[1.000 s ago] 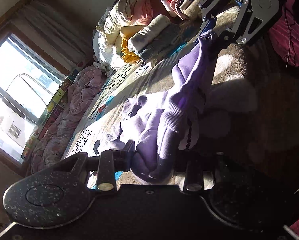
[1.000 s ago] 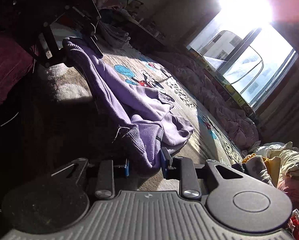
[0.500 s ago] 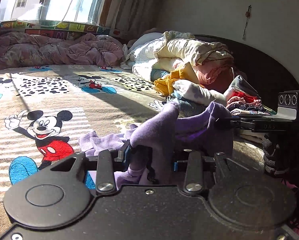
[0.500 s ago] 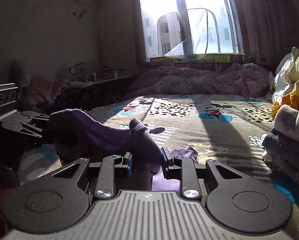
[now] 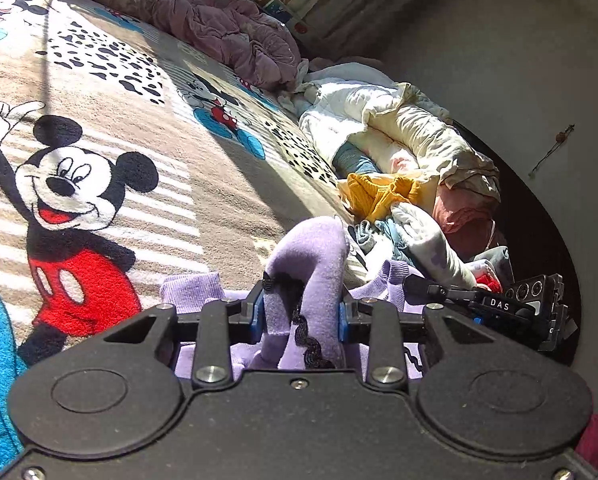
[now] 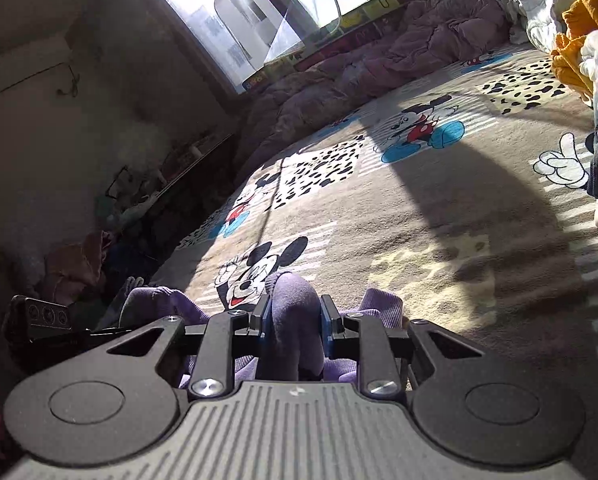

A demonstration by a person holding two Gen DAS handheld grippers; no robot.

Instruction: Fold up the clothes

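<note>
Beige plush blanket [image 5: 227, 184], printed with cartoon mice and black spot panels, covers the whole bed and carries everything noted below. A crumpled mauve quilt [image 5: 219, 28] runs along the bed's far edge under the window [image 6: 259, 12]. A heap of unfolded clothes [image 5: 403, 168], white, cream, mustard and pink, fills the far right corner against the dark headboard [image 5: 539, 240].

Your task item, the purple garment [image 5: 311, 256], lies bunched at the near edge of the bed, strung between your two tools. Black wavy trim shows on the fold nearest the left camera.

Your left gripper [image 5: 301, 316] has a thick fold of that garment between its blue pads; the jaws stand narrow and are closing on the cloth. Your right gripper [image 6: 293, 318] likewise pinches a rounded bunch of the garment, its jaws narrow and closing, the pads pressed to the fabric on both sides. Each tool appears at the side of the other's view, just beside the garment.
</note>
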